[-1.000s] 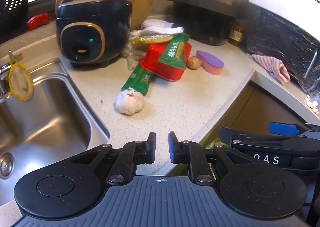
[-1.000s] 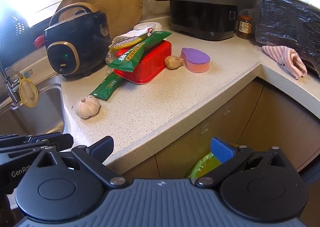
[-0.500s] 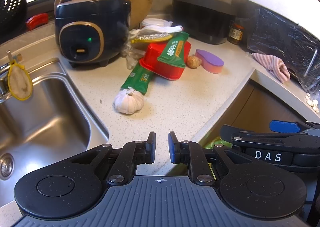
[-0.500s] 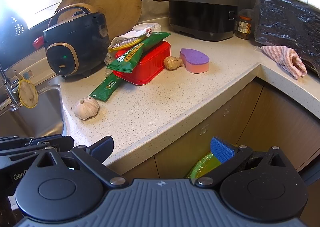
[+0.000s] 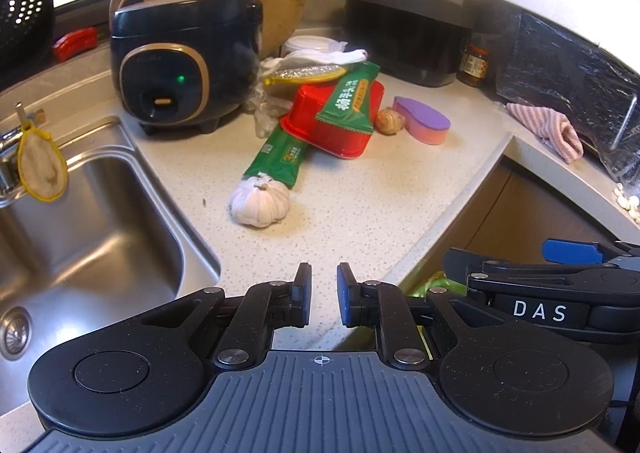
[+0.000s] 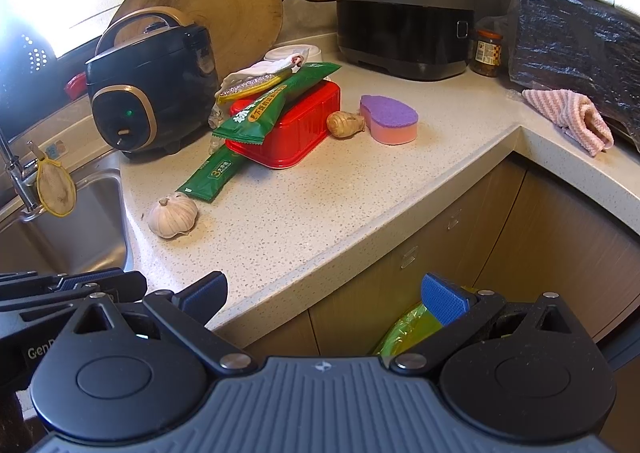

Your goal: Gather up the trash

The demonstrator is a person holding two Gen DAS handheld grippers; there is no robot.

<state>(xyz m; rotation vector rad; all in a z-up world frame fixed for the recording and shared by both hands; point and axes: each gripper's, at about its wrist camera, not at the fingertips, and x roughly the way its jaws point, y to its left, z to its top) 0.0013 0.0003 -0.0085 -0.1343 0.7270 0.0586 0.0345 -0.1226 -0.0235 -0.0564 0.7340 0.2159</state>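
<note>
From the left wrist view, your left gripper [image 5: 323,299] hung over the front edge of the countertop [image 5: 360,213], fingers nearly together with only a narrow gap and nothing between them. 2 green wrappers [image 5: 280,161] lay mid-counter, one across the red tray [image 5: 332,129], one under it, near the garlic bulb [image 5: 260,201].

From the right wrist view, your right gripper [image 6: 324,295] was spread wide and empty, off the counter's front edge above a yellow-green bag [image 6: 408,327].

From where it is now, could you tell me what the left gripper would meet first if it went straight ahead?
Probably the garlic bulb: it lies on the countertop ahead of the narrowly parted left gripper, slightly left of centre. The gripper's height is unclear, so it might pass over it.
</note>
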